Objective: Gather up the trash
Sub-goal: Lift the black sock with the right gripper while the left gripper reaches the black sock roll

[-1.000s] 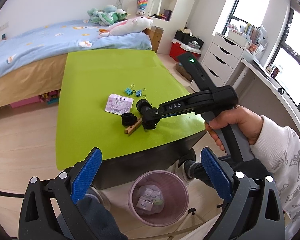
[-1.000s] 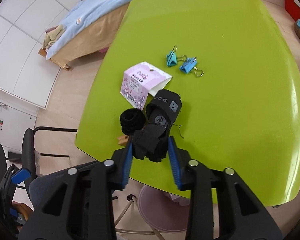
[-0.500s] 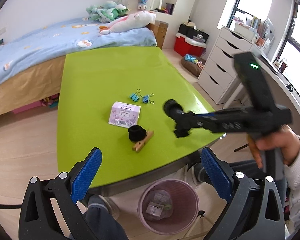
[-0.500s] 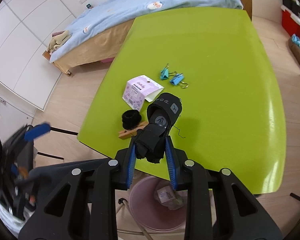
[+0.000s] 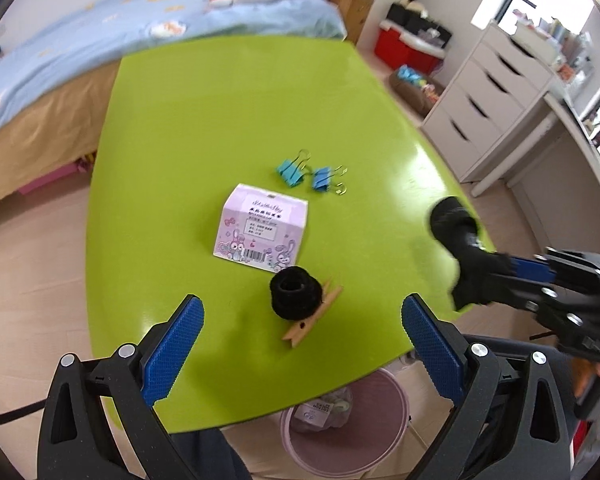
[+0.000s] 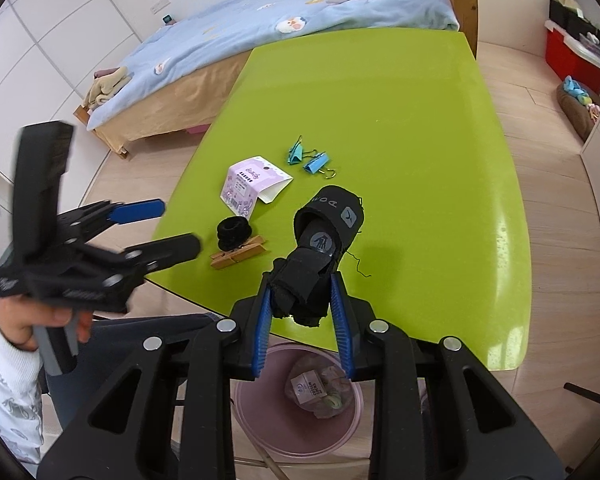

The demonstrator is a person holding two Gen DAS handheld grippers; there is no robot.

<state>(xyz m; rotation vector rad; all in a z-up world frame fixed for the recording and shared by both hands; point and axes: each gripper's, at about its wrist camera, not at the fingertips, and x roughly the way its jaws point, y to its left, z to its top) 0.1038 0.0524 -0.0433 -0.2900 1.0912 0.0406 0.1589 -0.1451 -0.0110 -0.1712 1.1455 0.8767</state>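
Trash for this job lies partly in your grip and partly on the counter point(image 5: 172, 128). Nearest you, the pink wastebasket point(image 6: 260, 420) stands on the floor under the counter's near edge, placed so that anything carried past the edge can drop straight in; it already holds a clear bag with a small printed carton and some crumpled scraps. Just above it, your right tongs point(image 6: 302, 300) are squeezed nearly closed on a black fabric wrist brace point(image 6: 320, 252), gripping its folded strap end so the tube end sticks forward over the counter. That hold looks firm enough, though soft cloth can slip. Your left tongs point(image 5: 300, 340) stand wide open with nothing between them, tilted down toward the black hair scrunchie point(image 5: 296, 290) that rests on a wooden clothespin point(image 5: 314, 320); judging by the aim, those are your next pick. Just beyond lies a lilac printed packet point(image 5: 262, 226), flat and easy to pinch by an edge. Farther on, two blue binder clips point(image 5: 304, 172) sit side by side; whether they count as trash you cannot tell from here.
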